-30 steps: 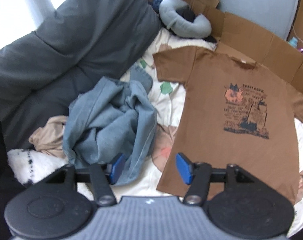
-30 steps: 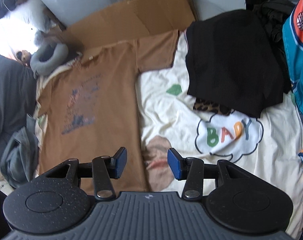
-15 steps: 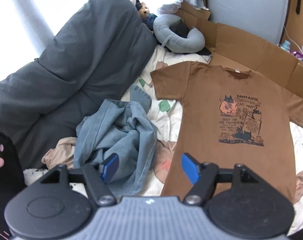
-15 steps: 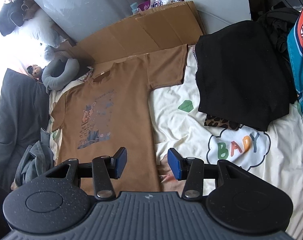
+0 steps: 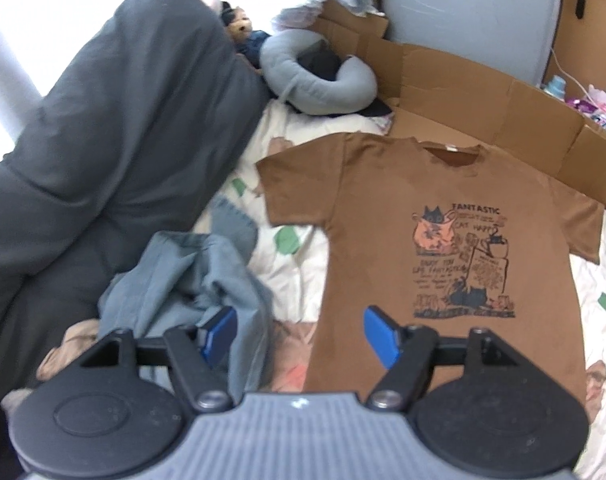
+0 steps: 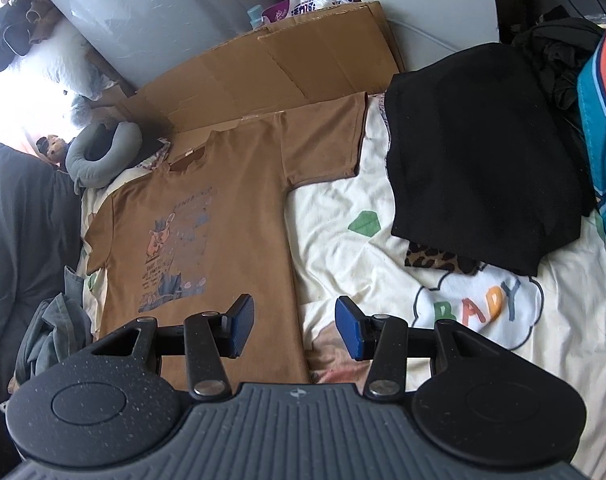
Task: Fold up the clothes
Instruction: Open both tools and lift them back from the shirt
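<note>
Brown T-shirt [image 5: 443,264] beneath both raised grippers

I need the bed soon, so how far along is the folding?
Done: a folded black garment lies on the sheet, on top of a leopard-print piece. In hand: nothing; the left gripper and right gripper are both open above the brown T-shirt, which lies spread flat, unfolded. Left: that shirt, the crumpled blue denim garment and a beige piece beside it.
</note>
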Available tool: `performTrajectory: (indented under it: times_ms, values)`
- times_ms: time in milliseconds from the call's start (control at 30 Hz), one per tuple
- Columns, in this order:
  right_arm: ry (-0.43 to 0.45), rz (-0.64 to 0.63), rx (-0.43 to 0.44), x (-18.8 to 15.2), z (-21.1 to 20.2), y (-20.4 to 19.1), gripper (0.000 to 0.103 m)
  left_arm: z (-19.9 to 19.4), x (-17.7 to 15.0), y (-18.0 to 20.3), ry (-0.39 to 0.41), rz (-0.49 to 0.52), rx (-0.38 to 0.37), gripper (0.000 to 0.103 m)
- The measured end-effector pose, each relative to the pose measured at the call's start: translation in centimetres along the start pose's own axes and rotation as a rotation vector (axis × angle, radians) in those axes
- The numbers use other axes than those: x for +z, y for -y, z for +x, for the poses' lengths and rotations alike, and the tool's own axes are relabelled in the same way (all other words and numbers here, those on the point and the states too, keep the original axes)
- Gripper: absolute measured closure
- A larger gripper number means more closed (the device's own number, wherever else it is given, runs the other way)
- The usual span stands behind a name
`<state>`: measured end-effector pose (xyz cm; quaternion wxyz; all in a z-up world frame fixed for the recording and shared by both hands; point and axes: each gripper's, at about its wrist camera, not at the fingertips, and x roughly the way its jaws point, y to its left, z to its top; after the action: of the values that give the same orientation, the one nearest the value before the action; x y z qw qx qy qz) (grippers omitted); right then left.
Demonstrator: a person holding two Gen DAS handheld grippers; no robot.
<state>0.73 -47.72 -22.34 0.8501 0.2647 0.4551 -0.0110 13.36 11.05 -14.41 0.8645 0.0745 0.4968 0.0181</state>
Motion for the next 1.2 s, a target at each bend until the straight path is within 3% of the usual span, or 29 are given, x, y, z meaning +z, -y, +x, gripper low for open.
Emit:
performTrajectory:
  times_ms: [400, 600, 700, 867, 1000, 1200]
  values:
    - [0.005, 0.017, -0.029, 1.2, 5.8, 0.2, 0.05, 8.1, 2.5, 3.9, -0.005, 0.039, -0.031, 0.03]
    - [0.031, 0.063, -0.011, 1.3, 8.3, 1.1, 0.049, 12.0, 4.3, 5.9, 0.012, 0.058, -0.068, 0.025]
    - [0.046, 0.067, -0.027, 1.5, 9.3, 1.2, 0.042, 14.2, 5.5, 6.6, 0.006, 0.04, -0.093, 0.025]
    - [0.061, 0.056, -0.064, 1.9, 11.3, 1.7, 0.039, 17.1, 7.0, 8.3, 0.023, 0.035, -0.133, 0.017]
    - [0.076, 0.034, -0.078, 2.2, 13.0, 2.1, 0.023, 19.2, 7.9, 10.3, 0.025, 0.065, -0.16, 0.016]
    - [0.108, 0.039, -0.058, 2.2, 15.6, 2.5, 0.02, 21.9, 8.5, 14.3, 0.026, 0.121, -0.211, 0.016]
